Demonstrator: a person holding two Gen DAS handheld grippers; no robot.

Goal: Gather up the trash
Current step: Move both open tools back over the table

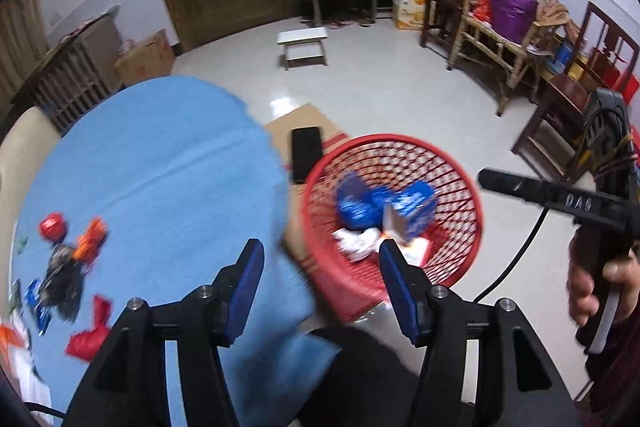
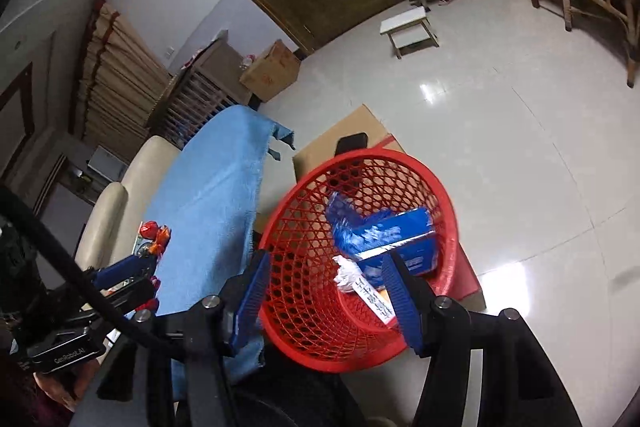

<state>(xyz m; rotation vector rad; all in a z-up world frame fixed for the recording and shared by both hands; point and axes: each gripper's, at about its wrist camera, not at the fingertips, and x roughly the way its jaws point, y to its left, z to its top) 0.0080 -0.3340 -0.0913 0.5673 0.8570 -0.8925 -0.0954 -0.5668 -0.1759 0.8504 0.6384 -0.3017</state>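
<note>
A red mesh basket (image 1: 460, 227) (image 2: 304, 267) stands on a cardboard box beside the blue-clothed table (image 1: 160, 167) (image 2: 216, 195). It holds blue wrappers (image 1: 360, 203) (image 2: 400, 231) and white paper (image 2: 348, 273). Loose trash lies on the cloth at the left: a red ball-like wrapper (image 1: 52, 226), an orange wrapper (image 1: 91, 241), a dark wrapper (image 1: 60, 283), a red wrapper (image 1: 90, 335). My left gripper (image 1: 320, 283) is open and empty over the table edge and basket. My right gripper (image 2: 324, 303) is open and empty above the basket.
A black phone (image 1: 306, 154) lies on the cardboard box (image 2: 344, 143) behind the basket. A white stool (image 1: 303, 45), chairs and wooden furniture (image 1: 500, 27) stand across the tiled floor. A cream sofa (image 2: 132, 179) sits beyond the table.
</note>
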